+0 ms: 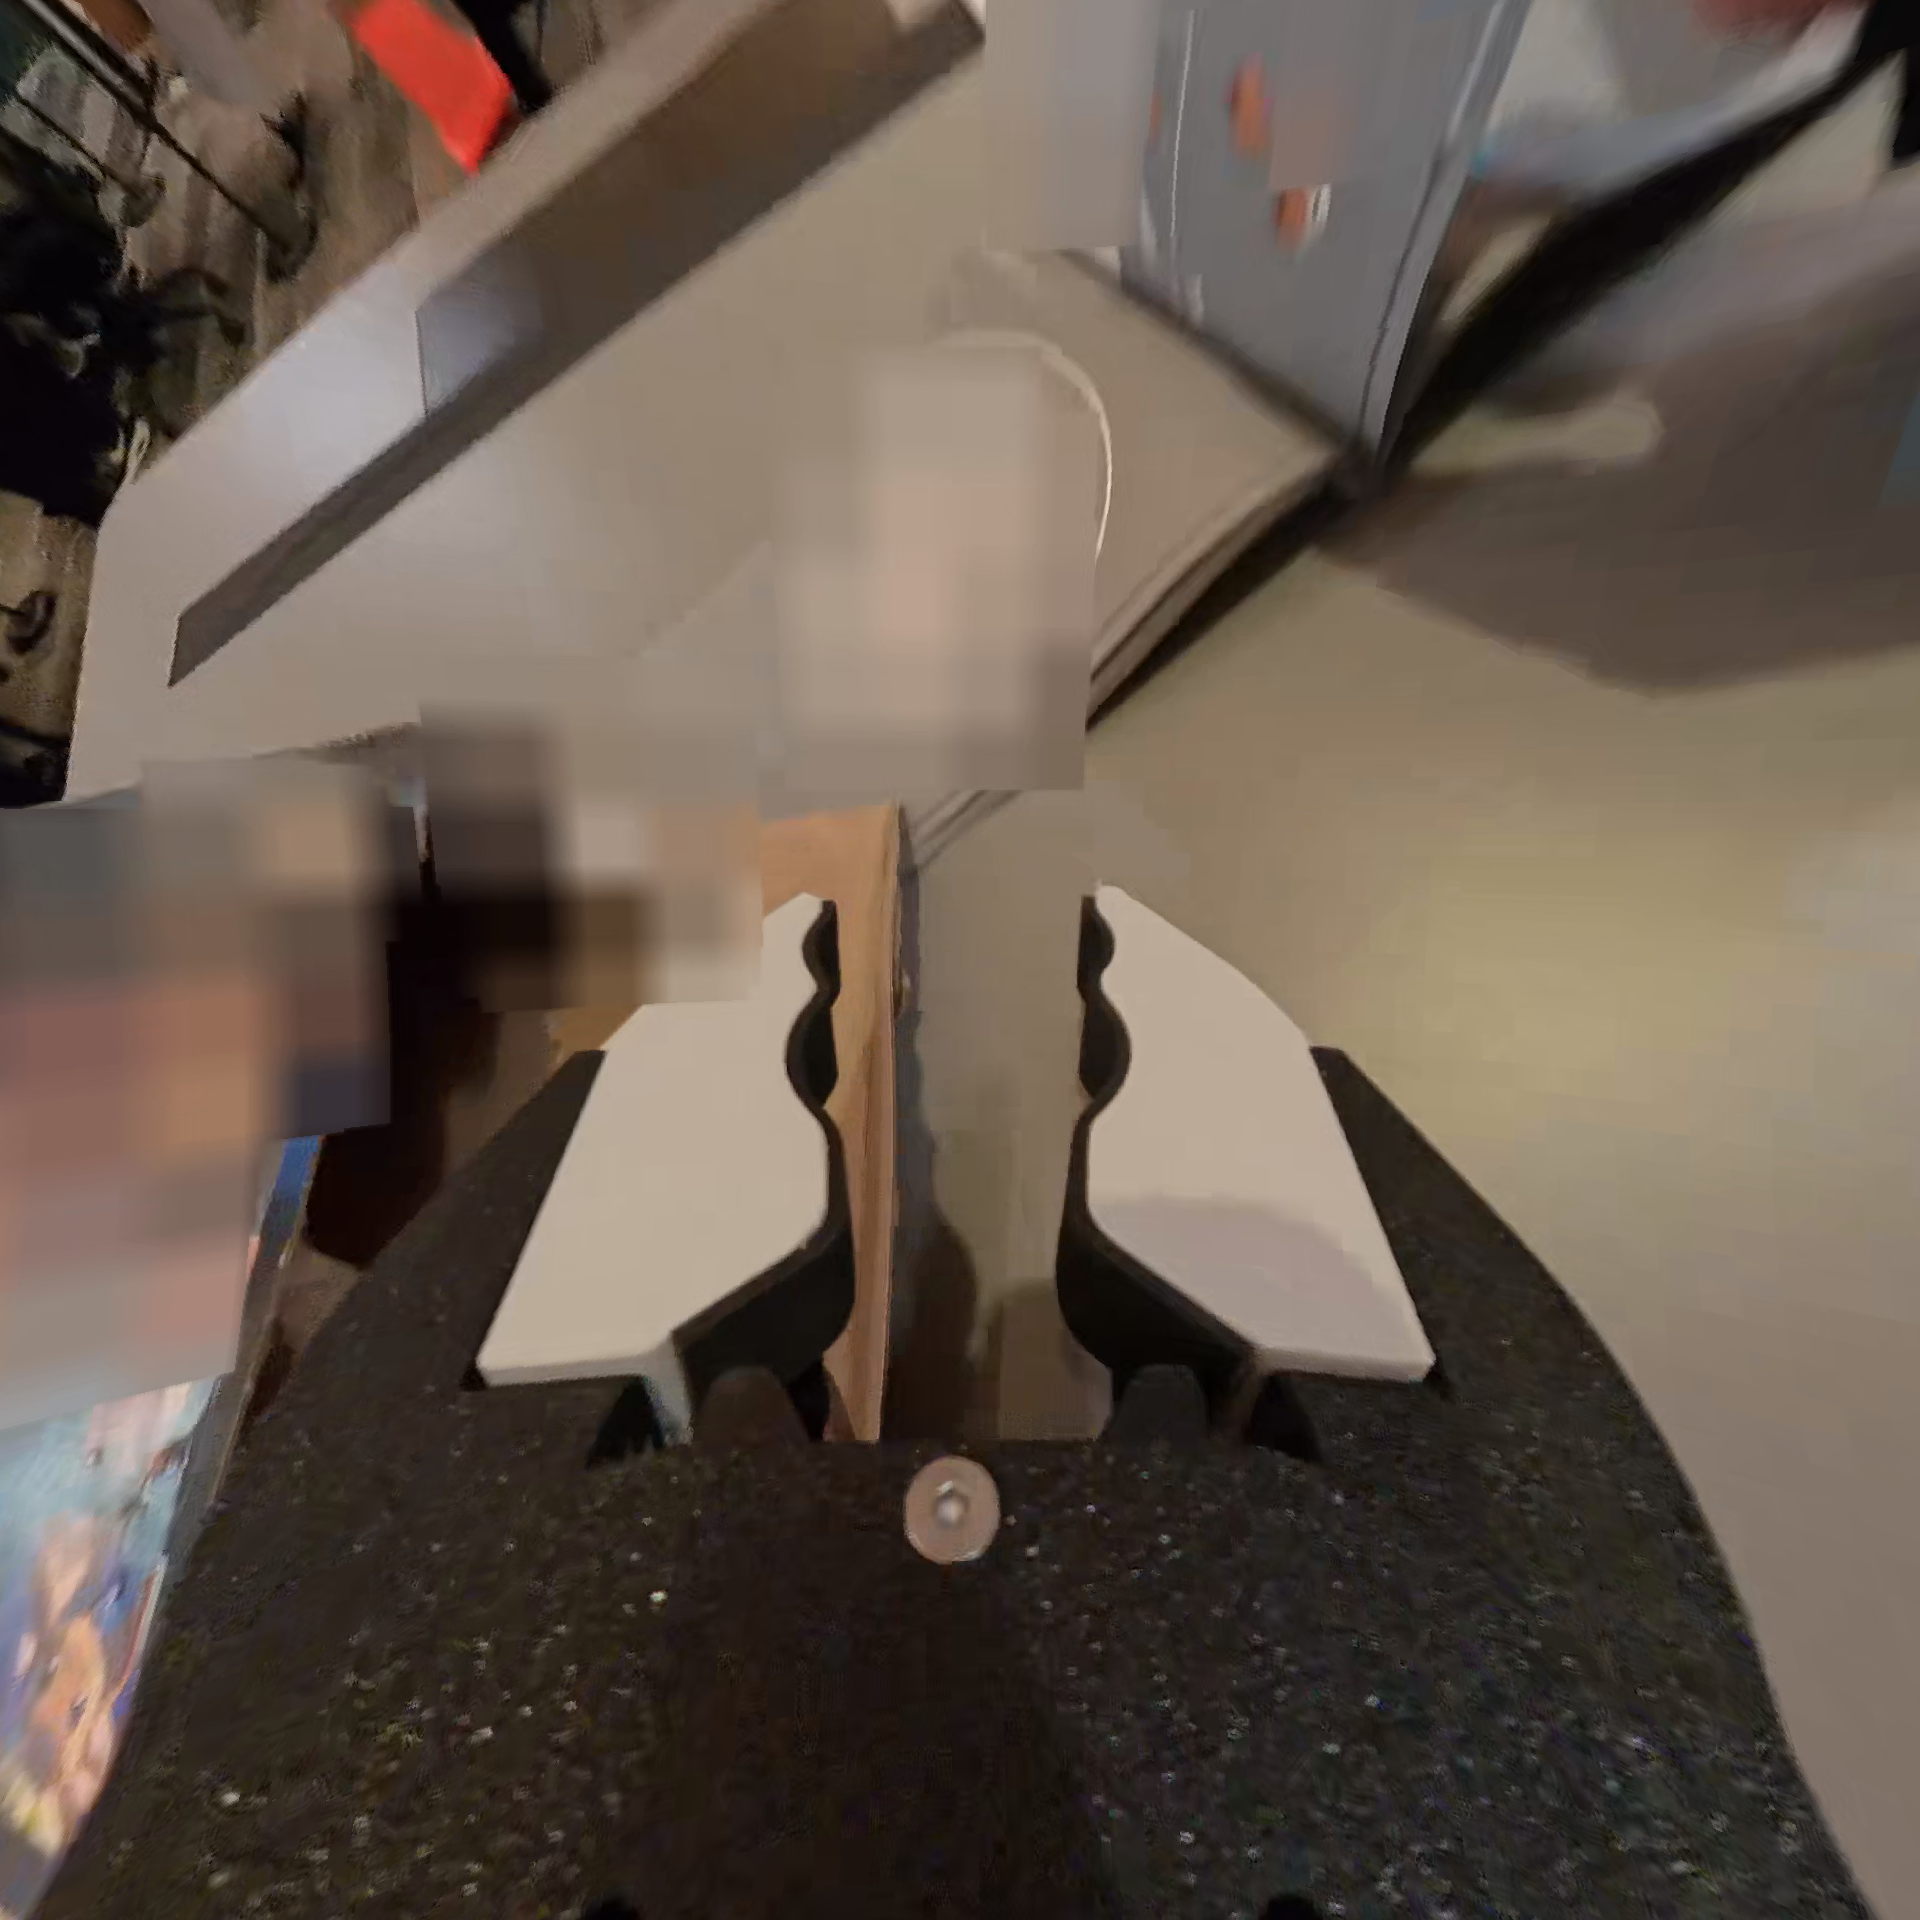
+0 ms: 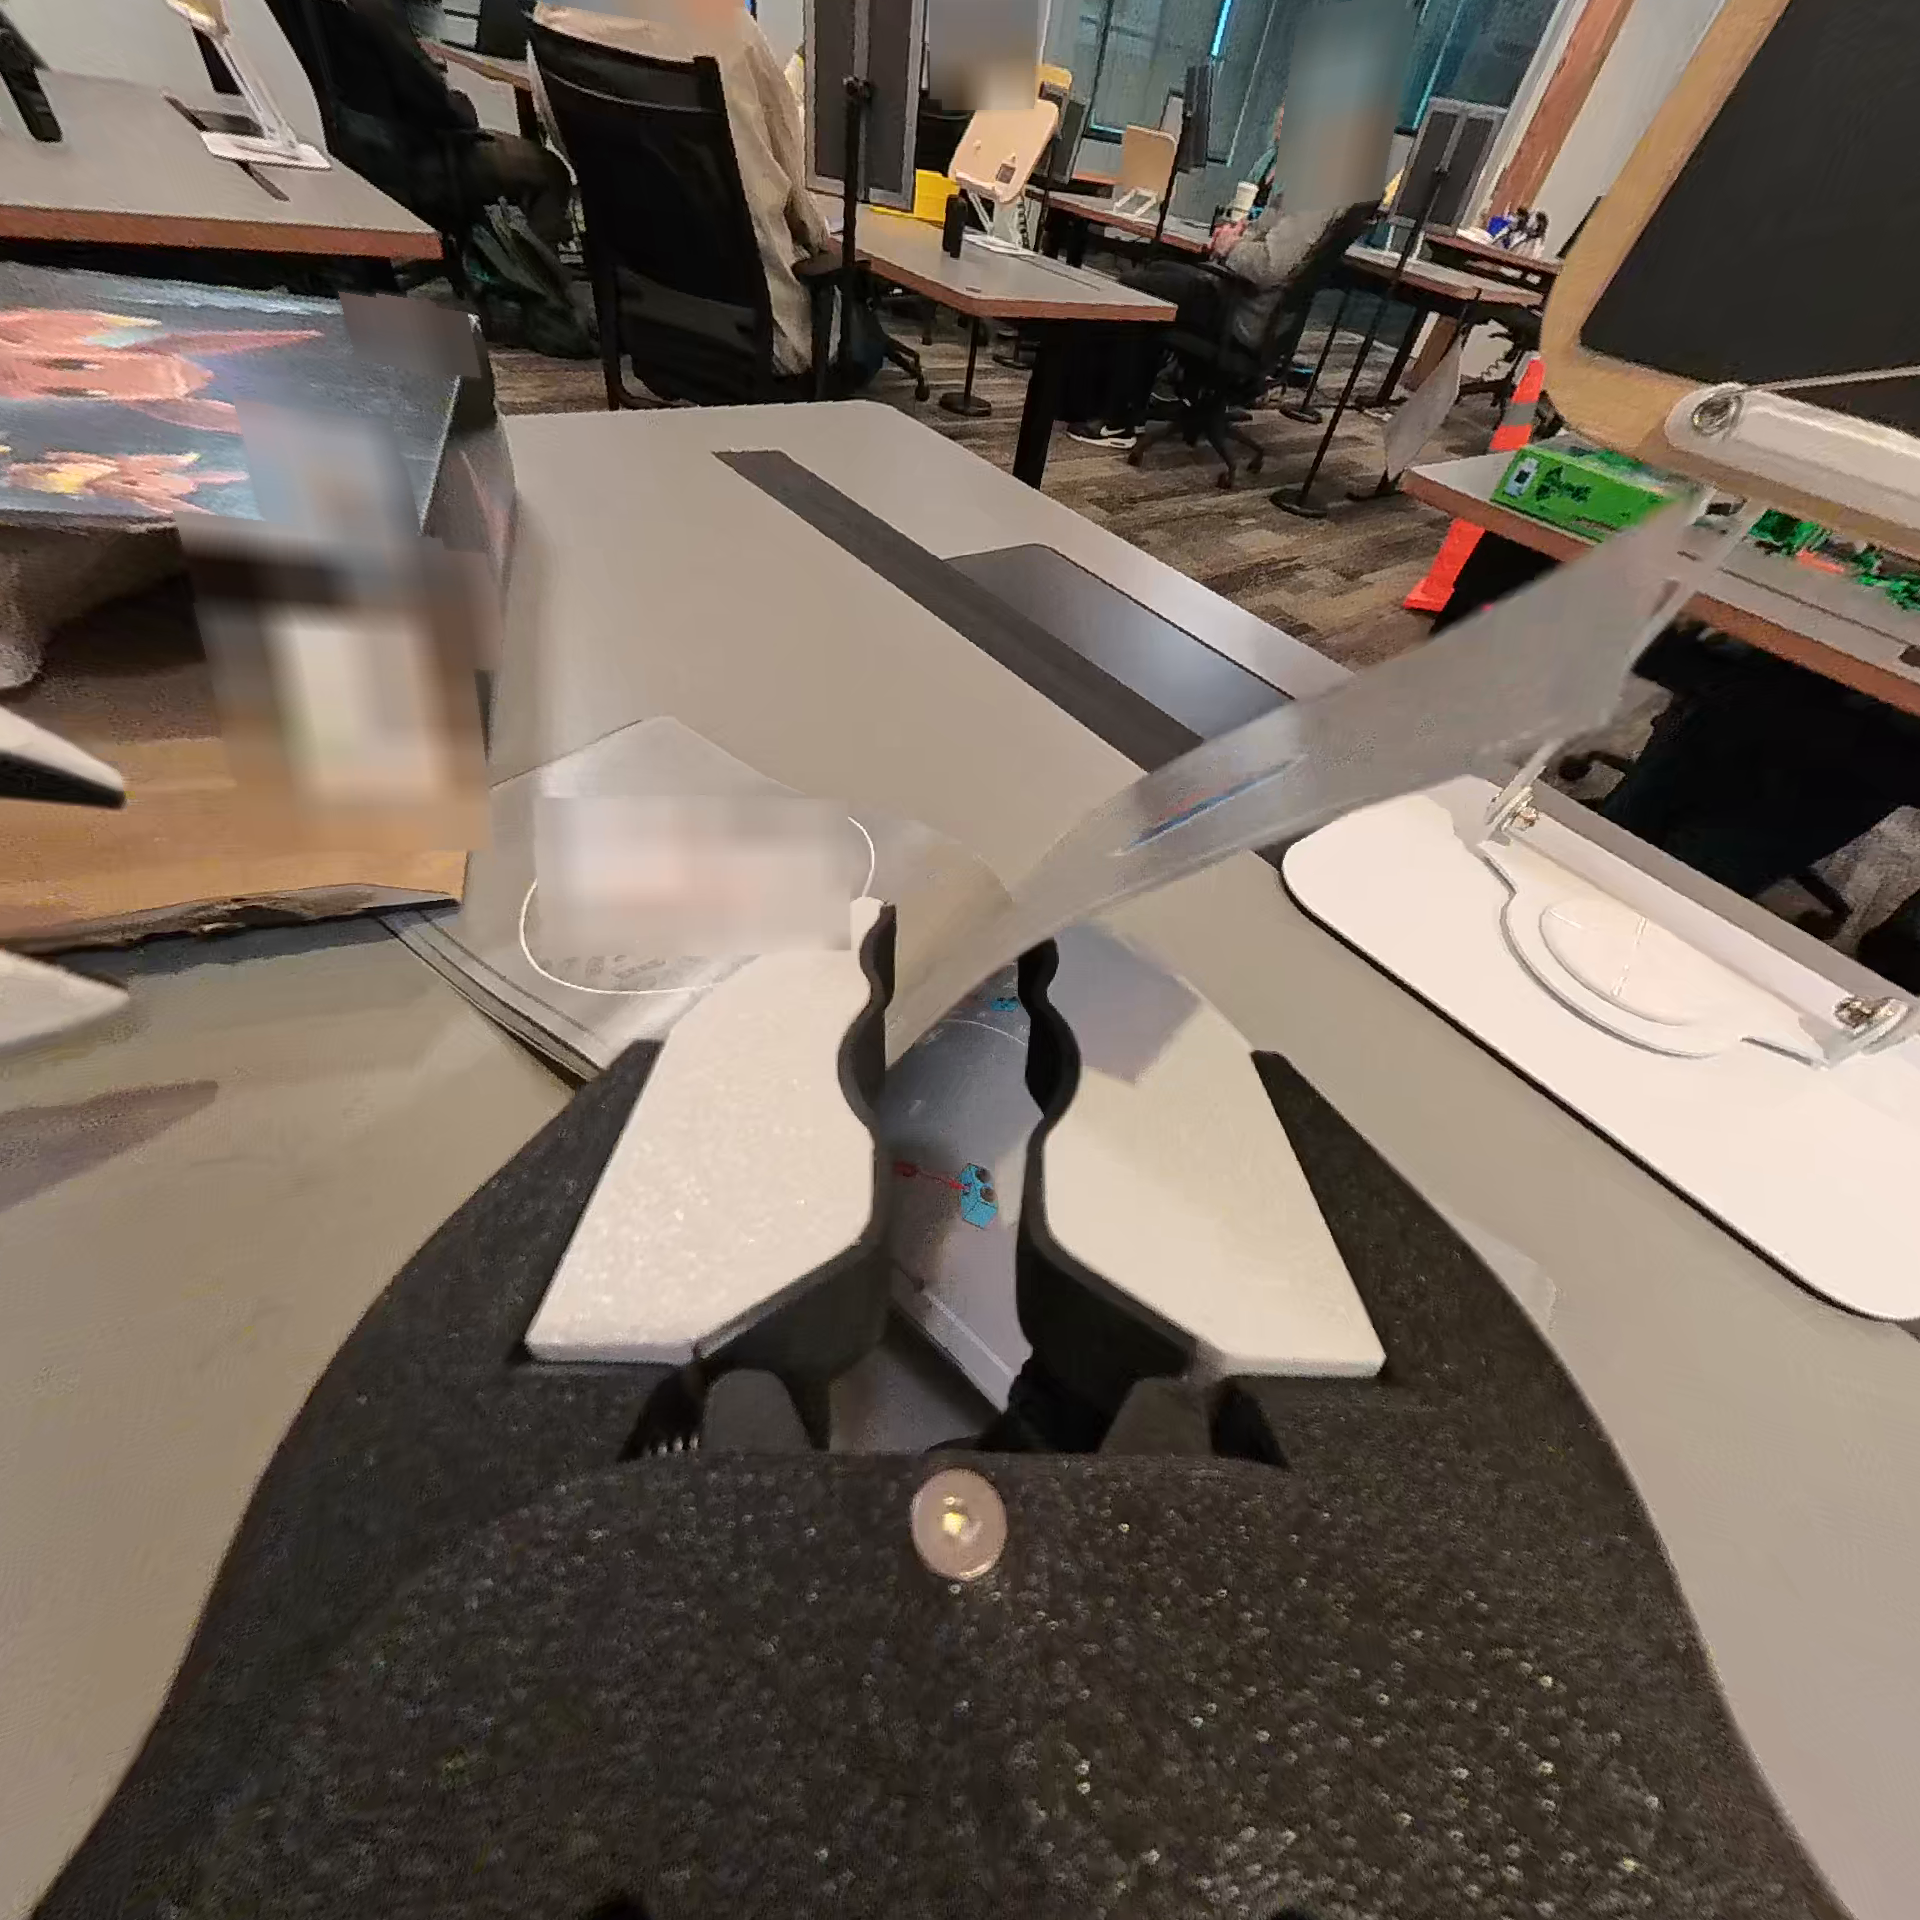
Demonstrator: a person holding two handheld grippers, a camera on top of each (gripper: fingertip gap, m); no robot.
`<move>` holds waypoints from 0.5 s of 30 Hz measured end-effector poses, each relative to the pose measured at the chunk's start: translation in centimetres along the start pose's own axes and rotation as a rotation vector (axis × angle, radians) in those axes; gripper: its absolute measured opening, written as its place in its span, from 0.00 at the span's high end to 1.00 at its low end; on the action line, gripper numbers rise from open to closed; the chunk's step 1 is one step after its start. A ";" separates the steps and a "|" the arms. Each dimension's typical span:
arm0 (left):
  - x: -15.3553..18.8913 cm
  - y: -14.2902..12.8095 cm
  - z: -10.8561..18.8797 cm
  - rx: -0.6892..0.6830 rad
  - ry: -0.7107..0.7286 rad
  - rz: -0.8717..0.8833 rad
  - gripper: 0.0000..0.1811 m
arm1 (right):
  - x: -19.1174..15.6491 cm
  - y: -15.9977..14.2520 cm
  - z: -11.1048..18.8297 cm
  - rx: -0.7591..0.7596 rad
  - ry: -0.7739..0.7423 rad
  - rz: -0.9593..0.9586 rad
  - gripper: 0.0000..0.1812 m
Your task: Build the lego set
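Booklet page (image 2: 1299,769) blurred; right gripper (image 2: 954,997) jaws apart around it.

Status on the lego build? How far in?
Early. Done: the box lies on the table and the booklet is out and open. In hand: a page curls up between the right gripper's fingers, apparently mid-turn. Left: all assembly; no bricks or built parts show in either view.

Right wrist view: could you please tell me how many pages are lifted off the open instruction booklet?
1: a single page curls up between the right gripper fingers toward the upper right. More sheets may be hidden behind it.
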State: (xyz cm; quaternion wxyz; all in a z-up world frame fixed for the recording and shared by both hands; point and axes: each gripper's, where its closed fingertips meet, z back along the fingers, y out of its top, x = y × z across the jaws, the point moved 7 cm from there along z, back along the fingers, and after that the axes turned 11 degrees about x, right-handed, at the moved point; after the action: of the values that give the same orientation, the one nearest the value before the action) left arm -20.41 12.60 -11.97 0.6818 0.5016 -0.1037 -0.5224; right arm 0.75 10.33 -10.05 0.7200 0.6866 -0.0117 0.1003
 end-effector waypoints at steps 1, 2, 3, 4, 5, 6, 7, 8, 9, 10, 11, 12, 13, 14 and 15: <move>0.2 -0.5 -0.1 -0.041 0.009 -0.028 0.75 | 0.1 0.0 0.1 0.003 0.005 0.003 0.87; 0.3 -1.0 -0.2 -0.073 0.017 -0.051 0.75 | 0.3 0.1 0.1 0.006 0.009 0.005 0.87; 0.4 -1.5 -0.2 -0.103 0.023 -0.072 0.75 | 0.4 0.2 0.1 0.008 0.011 0.008 0.87; 0.5 -2.0 -0.2 -0.129 0.029 -0.089 0.75 | 0.5 0.2 0.0 0.010 0.011 0.012 0.87; 0.4 -2.4 -0.2 -0.147 0.038 -0.104 0.76 | 0.6 0.3 -0.1 0.011 0.010 0.014 0.87; 0.3 -2.9 -0.2 -0.168 0.048 -0.118 0.77 | 0.7 0.4 -0.1 0.011 0.012 0.013 0.87; 0.2 -3.2 -0.2 -0.189 0.054 -0.133 0.78 | 0.7 0.5 -0.2 0.012 0.014 0.012 0.87; 0.1 -3.5 -0.3 -0.204 0.062 -0.149 0.78 | 0.6 0.6 -0.3 0.013 0.017 0.013 0.87; 0.0 -3.8 -0.4 -0.217 0.069 -0.164 0.79 | 0.6 0.7 -0.3 0.014 0.018 0.014 0.87; -0.1 -4.0 -0.5 -0.224 0.073 -0.179 0.81 | 0.5 0.8 -0.3 0.016 0.020 0.015 0.87; -0.1 -4.0 -0.6 -0.221 0.076 -0.187 0.82 | 0.4 0.9 -0.4 0.017 0.021 0.015 0.87; 0.0 -4.0 -0.7 -0.221 0.077 -0.192 0.83 | 0.3 0.9 -0.4 0.018 0.022 0.015 0.87; 0.0 -4.0 -0.8 -0.221 0.076 -0.197 0.85 | 0.1 1.0 -0.4 0.021 0.024 0.016 0.87; 0.0 -4.1 -0.8 -0.221 0.080 -0.202 0.86 | 0.0 1.2 -0.4 0.024 0.027 0.019 0.87; 0.0 -4.1 -0.9 -0.222 0.084 -0.207 0.88 | -0.1 1.3 -0.4 0.027 0.029 0.022 0.87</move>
State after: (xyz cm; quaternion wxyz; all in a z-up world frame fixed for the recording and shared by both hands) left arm -22.31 13.30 -15.71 0.6793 0.4527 0.0356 -0.5765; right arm 0.39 10.81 -8.83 0.7096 0.6945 -0.0075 0.1185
